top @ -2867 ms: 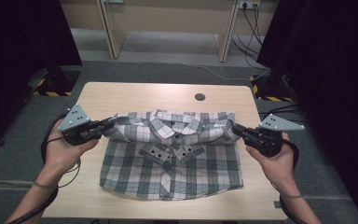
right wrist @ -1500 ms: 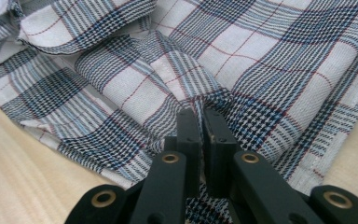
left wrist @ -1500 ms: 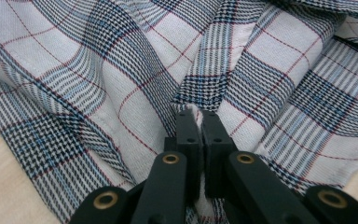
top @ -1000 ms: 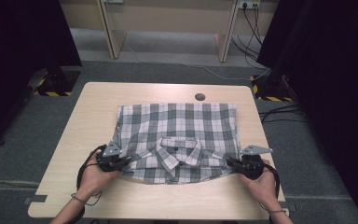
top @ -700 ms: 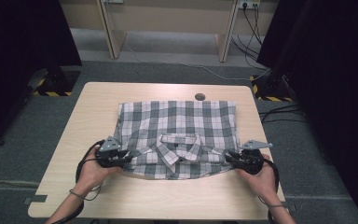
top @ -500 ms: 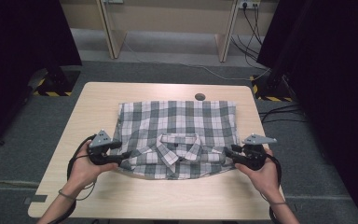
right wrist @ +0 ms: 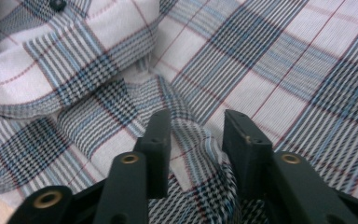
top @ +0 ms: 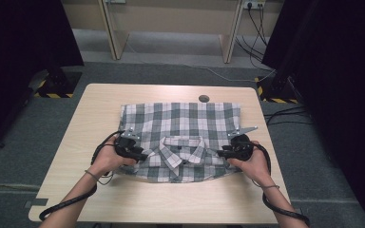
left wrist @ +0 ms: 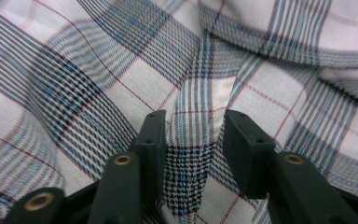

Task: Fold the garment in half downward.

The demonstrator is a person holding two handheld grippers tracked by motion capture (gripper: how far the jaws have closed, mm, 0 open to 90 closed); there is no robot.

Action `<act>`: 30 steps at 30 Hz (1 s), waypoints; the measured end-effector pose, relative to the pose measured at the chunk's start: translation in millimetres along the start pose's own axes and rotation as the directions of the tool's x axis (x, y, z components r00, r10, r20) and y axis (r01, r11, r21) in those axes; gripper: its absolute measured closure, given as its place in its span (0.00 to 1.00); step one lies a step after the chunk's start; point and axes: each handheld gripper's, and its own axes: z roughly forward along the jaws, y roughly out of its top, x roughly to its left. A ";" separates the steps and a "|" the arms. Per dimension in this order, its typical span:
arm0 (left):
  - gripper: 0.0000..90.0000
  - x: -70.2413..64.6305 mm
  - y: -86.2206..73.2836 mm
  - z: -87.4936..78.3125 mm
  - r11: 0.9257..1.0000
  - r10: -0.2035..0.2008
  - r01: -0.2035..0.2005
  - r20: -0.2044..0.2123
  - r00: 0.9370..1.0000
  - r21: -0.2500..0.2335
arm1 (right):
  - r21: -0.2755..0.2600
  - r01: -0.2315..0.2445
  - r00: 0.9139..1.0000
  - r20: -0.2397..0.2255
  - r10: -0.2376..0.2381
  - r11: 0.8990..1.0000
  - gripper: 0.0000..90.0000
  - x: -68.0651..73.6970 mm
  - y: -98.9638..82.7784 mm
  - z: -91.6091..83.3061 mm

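A plaid shirt (top: 183, 128) lies folded on the wooden table (top: 100, 104), its collar (top: 183, 145) facing up near the front fold. My left gripper (top: 144, 155) points in at the shirt's left edge, and my right gripper (top: 220, 153) points in at its right edge. In the left gripper view the left gripper (left wrist: 193, 140) has its jaws apart, with a ridge of plaid cloth (left wrist: 191, 116) between them. The right gripper (right wrist: 196, 140) likewise stands over a pucker of cloth (right wrist: 200, 140). Both pairs of jaws have just been closing, and gaps still show beside the pads.
A round cable hole (top: 203, 98) sits in the table behind the shirt. Bare tabletop runs along the front edge (top: 171, 204) and at the left side. Desk legs (top: 111, 28) and floor cables (top: 247, 21) lie beyond the table. Black curtains stand on both sides.
The shirt's top half was folded toward the front edge. Since then both grippers let go of the fold and moved a little away from the front edge, along the shirt's sides.
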 end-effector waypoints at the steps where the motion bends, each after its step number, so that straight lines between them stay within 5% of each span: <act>1: 0.70 0.7 -0.4 0.6 1.000 -0.002 0.002 -0.003 1.000 0.002 | 0.004 0.006 1.000 -0.003 -0.006 1.000 0.78 -0.2 -1.0 0.5; 7: 0.94 -0.3 -1.3 -1.0 1.000 0.007 -0.007 0.009 1.000 0.013 | 0.025 0.027 0.999 -0.024 -0.027 0.999 0.97 3.5 -6.1 0.0; 15: 0.99 -0.5 2.3 -7.0 1.000 -0.002 0.002 0.004 1.000 0.013 | -0.001 0.028 0.999 -0.021 -0.028 1.000 0.99 1.2 -1.7 -6.7; 25: 0.99 11.1 33.9 -36.9 0.996 -0.003 -0.002 -0.055 0.998 -0.084 | -0.088 0.026 1.000 0.003 -0.026 0.996 1.00 -3.2 26.6 -26.3; 30: 0.99 33.9 64.1 -52.9 0.982 -0.045 0.017 -0.147 0.988 -0.187 | -0.168 0.026 0.999 0.050 -0.017 0.985 1.00 -11.7 54.4 -35.0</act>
